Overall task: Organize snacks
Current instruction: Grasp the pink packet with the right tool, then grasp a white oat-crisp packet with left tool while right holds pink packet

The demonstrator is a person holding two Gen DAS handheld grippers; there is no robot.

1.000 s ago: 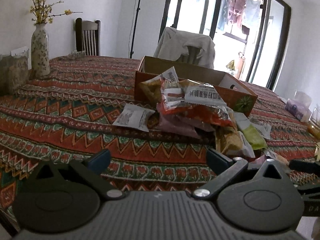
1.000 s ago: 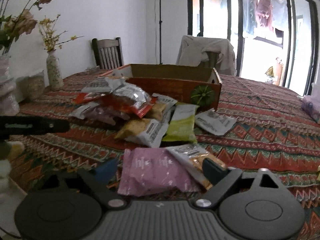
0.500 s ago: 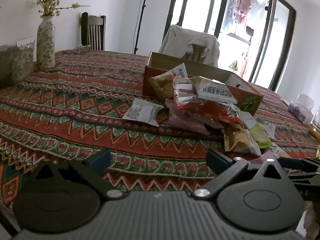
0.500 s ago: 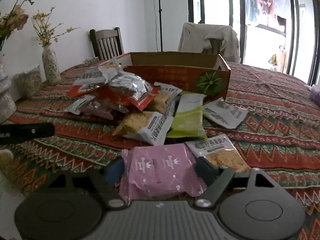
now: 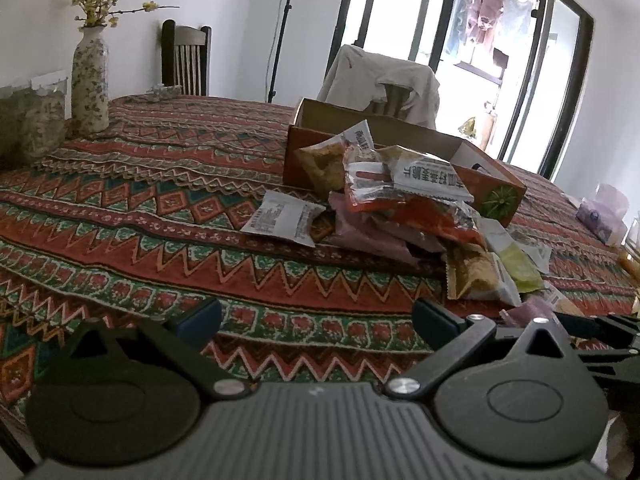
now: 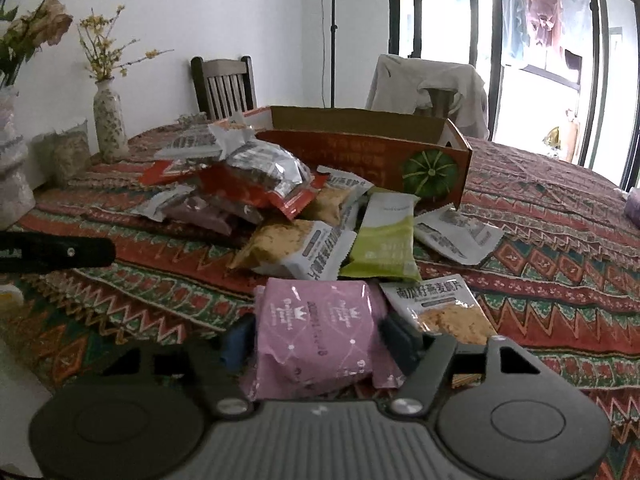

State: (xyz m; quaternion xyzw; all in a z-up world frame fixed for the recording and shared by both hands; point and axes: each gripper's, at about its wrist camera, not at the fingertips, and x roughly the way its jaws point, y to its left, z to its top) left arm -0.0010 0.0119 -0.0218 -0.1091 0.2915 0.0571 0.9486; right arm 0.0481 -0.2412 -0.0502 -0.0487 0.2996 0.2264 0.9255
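Observation:
A pile of snack packets [image 6: 256, 184] lies on the patterned tablecloth in front of an open orange cardboard box [image 6: 360, 152]. My right gripper [image 6: 316, 336] has its jaws pressed against the sides of a pink snack packet [image 6: 316, 332] at the near edge of the pile. A white packet with crackers [image 6: 444, 308] lies just right of it. In the left wrist view the pile [image 5: 400, 208] and the box [image 5: 400, 144] are ahead to the right. My left gripper [image 5: 316, 316] is open and empty above the cloth.
A flowered vase [image 5: 90, 80] and a clear container [image 5: 32, 124] stand at the far left. Two chairs [image 6: 224, 84] stand behind the table, one draped with a cloth [image 6: 428, 84]. A pink tissue pack [image 5: 604, 216] lies at the far right. The left gripper's finger [image 6: 56, 252] shows at left.
My right gripper moved forward and closed its jaws in on the pink packet. The left gripper shifted slightly and stayed open.

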